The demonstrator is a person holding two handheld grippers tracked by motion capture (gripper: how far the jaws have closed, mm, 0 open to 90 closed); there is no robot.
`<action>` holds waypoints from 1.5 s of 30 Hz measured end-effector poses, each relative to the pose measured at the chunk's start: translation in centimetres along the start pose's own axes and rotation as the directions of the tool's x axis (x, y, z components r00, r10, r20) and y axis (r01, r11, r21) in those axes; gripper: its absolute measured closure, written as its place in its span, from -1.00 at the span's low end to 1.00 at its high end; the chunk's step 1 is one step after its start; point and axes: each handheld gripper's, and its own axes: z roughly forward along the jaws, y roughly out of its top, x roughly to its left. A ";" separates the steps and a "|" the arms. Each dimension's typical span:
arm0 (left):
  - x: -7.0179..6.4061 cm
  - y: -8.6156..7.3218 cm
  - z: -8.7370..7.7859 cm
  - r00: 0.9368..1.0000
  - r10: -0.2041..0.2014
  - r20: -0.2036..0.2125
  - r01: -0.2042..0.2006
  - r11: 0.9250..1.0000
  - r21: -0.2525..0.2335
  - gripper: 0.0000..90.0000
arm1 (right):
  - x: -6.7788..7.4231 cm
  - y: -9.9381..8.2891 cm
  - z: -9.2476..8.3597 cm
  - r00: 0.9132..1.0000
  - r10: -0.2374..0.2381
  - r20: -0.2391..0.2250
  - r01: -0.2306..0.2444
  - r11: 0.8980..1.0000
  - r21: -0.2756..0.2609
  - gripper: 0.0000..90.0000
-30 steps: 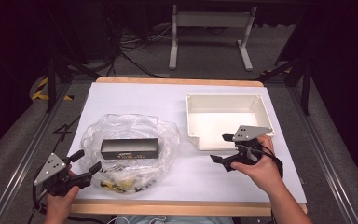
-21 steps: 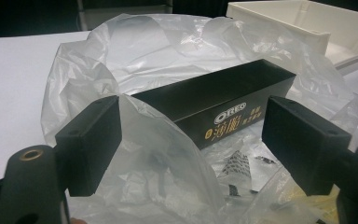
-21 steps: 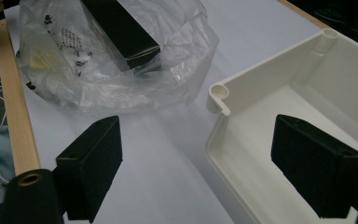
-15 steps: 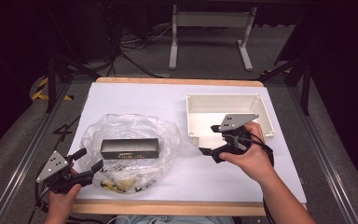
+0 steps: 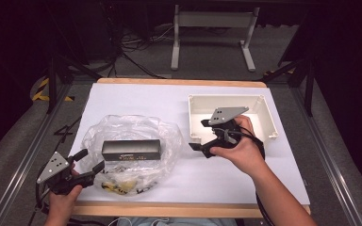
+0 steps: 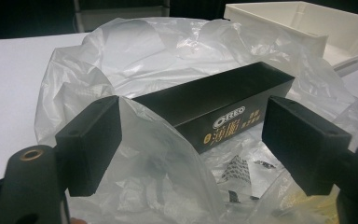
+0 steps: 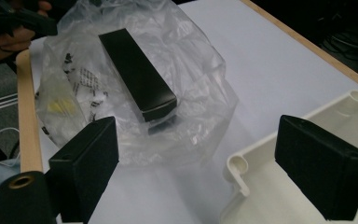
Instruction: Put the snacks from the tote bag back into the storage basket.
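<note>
Crinkled clear plastic bag (image 5: 129,153) lies on the white table sheet (image 5: 136,101), thin and glossy with folds that catch the light. Inside it rests a long black cardboard box (image 5: 131,149), rectangular and matte, with small gold and white print on its long side. The left gripper view lets the lettering be seen on that box (image 6: 219,105), though it is too fine to read in full; the high view gives it as a pale smear. Yellow and black printed wrappers (image 5: 118,183) sit in the bag's near end, blurred by the film. To the right of the bag stands a cream moulded plastic tray (image 5: 195,101) with round corner posts, its near rim partly covered by the right hand (image 5: 240,148). The left gripper (image 5: 88,162) sits at the bag's near left edge, jaws spread wide and clasping nothing, with bag film bulging up between them. The right gripper (image 5: 200,136) hovers at the tray's near left corner, aimed at the bag; its jaws have just been opening and stand apart with nothing between them. Its own view shows the box's square end (image 7: 158,108), cut off elsewhere
</note>
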 end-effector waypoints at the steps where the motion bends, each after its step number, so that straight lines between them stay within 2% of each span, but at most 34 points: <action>1: 0.0 0.0 0.0 1.000 0.000 -0.001 0.000 1.000 -0.002 -0.54 | -0.1 0.2 0.2 1.000 0.000 -0.010 0.000 1.000 -0.008 -0.70; 7: 0.0 0.0 -0.2 1.000 0.004 -0.001 -0.004 1.000 -0.001 -0.54 | -0.5 1.0 1.3 0.999 -0.001 -0.036 0.000 0.999 -0.035 -0.73; 12: -0.2 -0.1 -0.5 1.000 0.003 0.000 -0.003 1.000 -0.002 -0.54 | -0.5 2.1 2.2 0.998 -0.026 -0.056 0.025 1.000 -0.014 -0.75; 14: -0.4 -0.1 -0.7 1.000 0.004 0.001 -0.004 1.000 -0.009 -0.54 | -0.5 2.7 2.7 0.995 -0.046 -0.083 0.047 0.999 0.004 -0.76; 16: -0.6 -0.1 -1.0 1.000 0.017 -0.001 -0.017 1.000 -0.004 -0.54 | -0.5 3.2 3.2 0.989 -0.078 -0.126 0.080 0.997 0.012 -0.75; 18: -0.7 -0.2 -1.1 1.000 0.022 -0.008 -0.022 1.000 -0.011 -0.54 | -0.5 3.7 3.8 0.984 -0.085 -0.155 0.089 0.996 0.023 -0.75; 21: -0.6 -0.2 -1.2 1.000 0.019 -0.007 -0.019 1.000 0.000 -0.54 | -0.6 4.5 4.6 0.980 -0.097 -0.173 0.102 0.995 0.022 -0.77; 24: -0.5 -0.3 -1.2 1.000 0.012 -0.012 -0.012 1.000 -0.012 -0.54 | -0.5 5.2 5.4 0.974 -0.113 -0.198 0.122 0.992 0.034 -0.81; 25: -0.4 -0.3 -1.2 1.000 0.009 -0.014 -0.009 1.000 -0.016 -0.54 | -0.6 5.4 5.7 0.970 -0.129 -0.208 0.140 0.989 0.040 -0.81; 26: -0.4 -0.2 -1.3 1.000 0.010 -0.013 -0.010 1.000 -0.015 -0.54 | -0.6 5.6 6.1 0.962 -0.163 -0.221 0.179 0.983 0.053 -0.81; 27: -0.4 -0.2 -1.3 1.000 0.007 -0.012 -0.008 1.000 -0.017 -0.54 | -0.6 5.9 6.4 0.957 -0.180 -0.228 0.195 0.980 0.044 -0.81; 29: -0.3 -0.2 -1.3 1.000 0.004 -0.013 -0.004 1.000 -0.017 -0.54 | -0.6 6.2 7.0 0.955 -0.164 -0.247 0.177 0.984 0.032 -0.81; 34: -0.3 -0.2 -1.1 1.000 0.005 -0.005 -0.005 1.000 -0.017 -0.54 | -0.6 6.9 8.2 0.945 -0.185 -0.269 0.206 0.977 0.052 -0.81; 42: 0.0 -0.1 -1.1 1.000 -0.016 -0.001 0.016 1.000 -0.026 -0.54 | -0.3 7.3 9.7 0.946 -0.181 -0.270 0.208 0.975 0.076 -0.81; 45: 0.0 -0.1 -1.0 1.000 -0.016 0.000 0.016 1.000 -0.027 -0.54 | -0.2 7.1 10.5 0.949 -0.180 -0.259 0.215 0.970 0.116 -0.74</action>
